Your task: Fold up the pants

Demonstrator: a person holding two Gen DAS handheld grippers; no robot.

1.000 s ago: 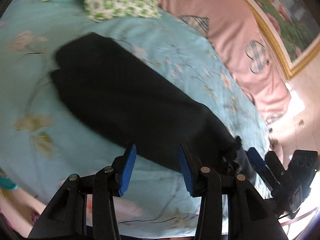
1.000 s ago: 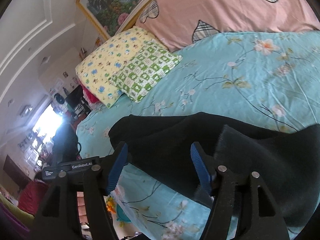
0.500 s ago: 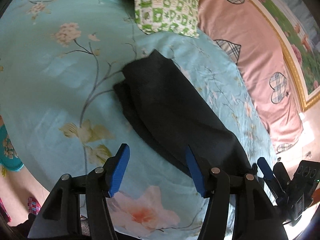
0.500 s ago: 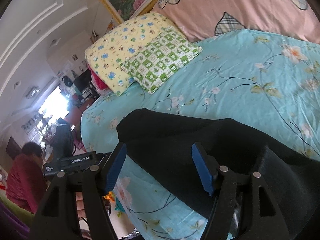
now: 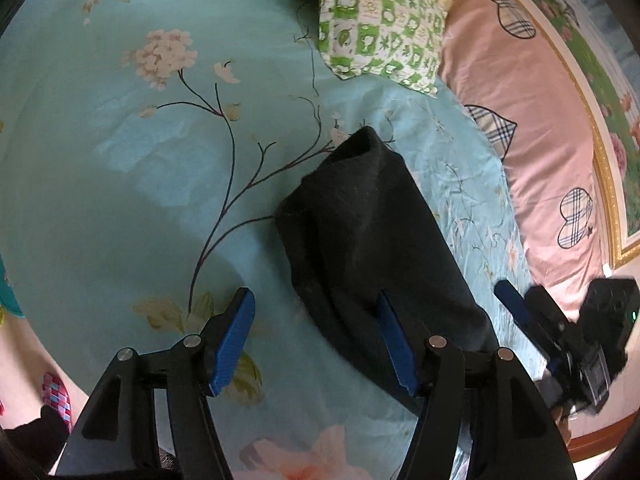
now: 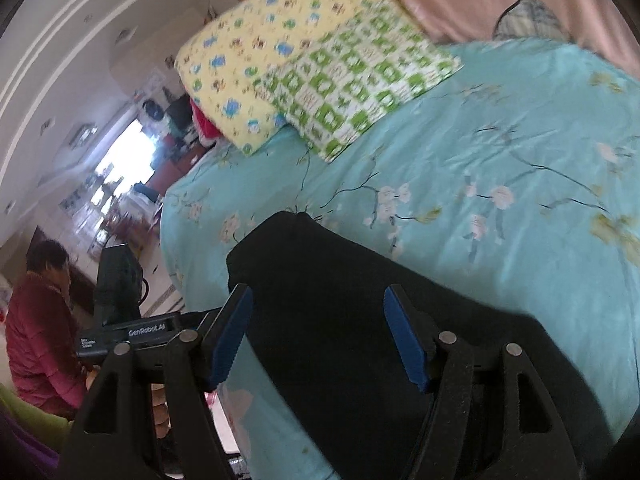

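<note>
We are spreading our blue-padded left gripper (image 5: 316, 336) wider, nothing clamped, above the long folded black fabric pants (image 5: 372, 248) lying at frame centre on the teal floral bedsheet (image 5: 120, 184); our right gripper (image 6: 320, 336) is hovering released too, suggesting a fold just laid.

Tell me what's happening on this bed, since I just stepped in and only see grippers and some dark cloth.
A person is folding black pants on a bed with a teal floral sheet, using a hand-held gripper in each hand. The pants lie as a long narrow strip. The left hand-held gripper hovers over the pants' near edge; its jaws have just been opening, and nothing is pinched. The right hand-held gripper is open above the pants too. Two patterned pillows sit at the head.
</note>
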